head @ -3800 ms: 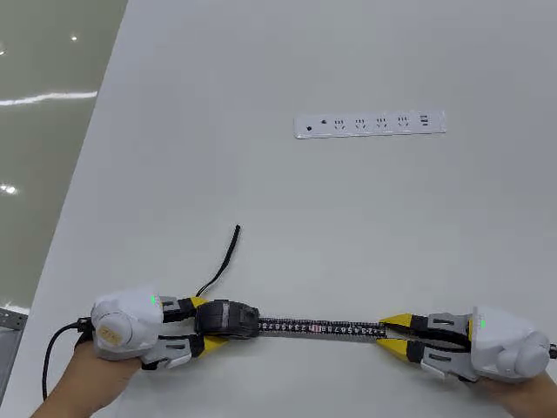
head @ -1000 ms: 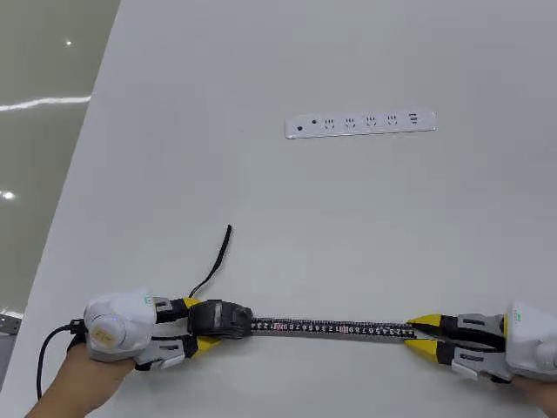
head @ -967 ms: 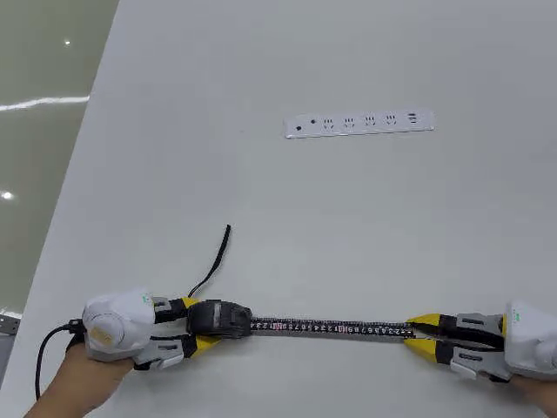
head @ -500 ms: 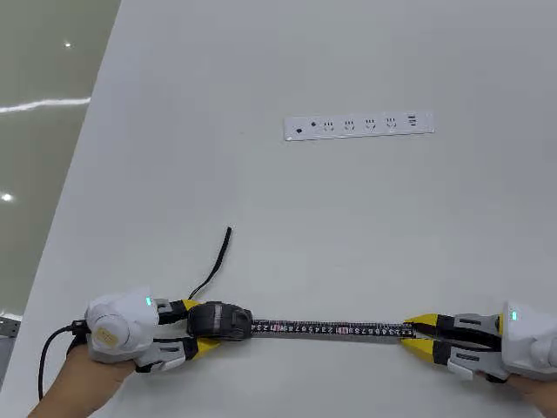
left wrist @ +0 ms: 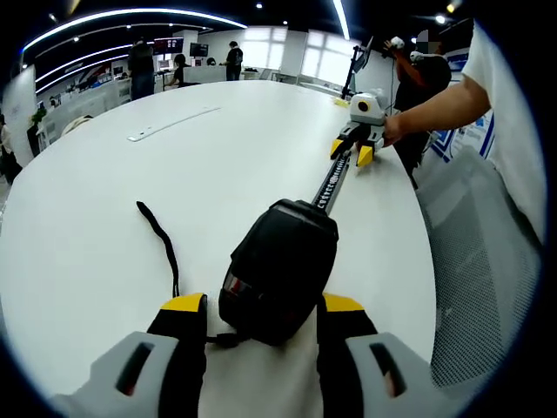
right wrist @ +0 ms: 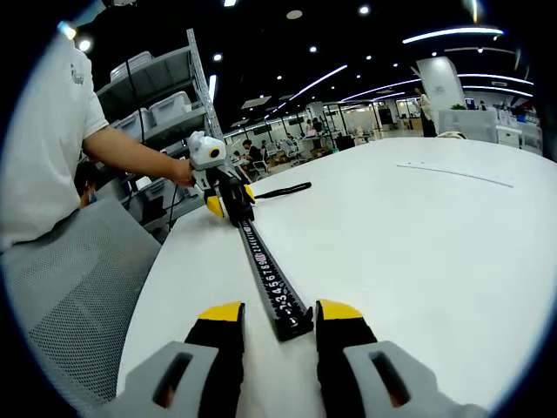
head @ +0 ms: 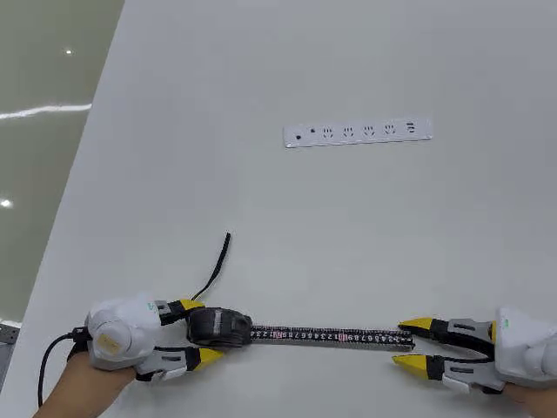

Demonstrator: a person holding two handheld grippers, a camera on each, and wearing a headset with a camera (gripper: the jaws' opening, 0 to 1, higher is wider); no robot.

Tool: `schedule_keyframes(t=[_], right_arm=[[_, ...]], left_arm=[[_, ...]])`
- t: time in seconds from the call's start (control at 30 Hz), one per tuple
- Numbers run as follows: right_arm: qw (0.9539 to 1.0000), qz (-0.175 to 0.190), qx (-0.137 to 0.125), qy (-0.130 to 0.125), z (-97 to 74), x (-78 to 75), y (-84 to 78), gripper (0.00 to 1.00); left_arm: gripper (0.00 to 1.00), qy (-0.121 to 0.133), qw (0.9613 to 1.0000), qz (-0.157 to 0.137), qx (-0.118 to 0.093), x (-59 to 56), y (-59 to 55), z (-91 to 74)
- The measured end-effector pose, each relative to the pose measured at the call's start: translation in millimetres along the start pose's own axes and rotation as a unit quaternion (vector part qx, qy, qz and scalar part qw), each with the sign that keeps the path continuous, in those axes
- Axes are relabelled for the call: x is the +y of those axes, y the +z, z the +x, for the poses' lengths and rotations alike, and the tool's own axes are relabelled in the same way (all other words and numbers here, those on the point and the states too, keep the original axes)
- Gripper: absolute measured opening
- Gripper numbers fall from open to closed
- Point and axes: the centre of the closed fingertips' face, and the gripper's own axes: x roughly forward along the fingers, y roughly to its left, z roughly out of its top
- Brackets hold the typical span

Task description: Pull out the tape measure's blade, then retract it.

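Observation:
The black tape measure case (head: 219, 326) rests on the white table with my left gripper (head: 200, 330) shut on its sides. The same case (left wrist: 278, 266) sits between the yellow-tipped jaws in the left gripper view. Its blade (head: 331, 336) lies drawn out flat to the right. My right gripper (head: 410, 341) stands open around the blade's end, one jaw on each side and neither touching it. The blade (right wrist: 265, 266) ends between those jaws in the right gripper view. A black wrist strap (head: 216, 266) trails from the case.
A white power strip (head: 357, 133) lies farther back on the table (head: 261, 174). The table's left edge runs beside a glossy floor (head: 43, 131). A cable (head: 48, 357) hangs from the left gripper. Other people and shelves stand in the background of the gripper views.
My right gripper has opened and let go of the blade's end, which now lies on the table between its jaws. The left gripper still holds the case.

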Motion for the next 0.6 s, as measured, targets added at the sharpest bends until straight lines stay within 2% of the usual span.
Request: schedule_keyframes(t=[0.13,0.33,0.6], right_arm=[[0.9999,0.009,-0.008,-0.011,0.7,-1.7,3.5,0.36],[0.9996,0.009,-0.013,-0.022,1.5,-1.1,6.8,0.40],[0.9990,0.011,-0.020,-0.038,-0.8,1.1,11.5,0.41]], left_arm=[[0.48,0.002,1.0000,0.003,0.006,-1.0,-0.9,-1.0],[0.50,0.007,1.0000,0.006,0.002,-1.9,1.8,-1.4],[0.55,0.025,0.9996,-0.009,-0.003,1.3,3.3,-6.6]])
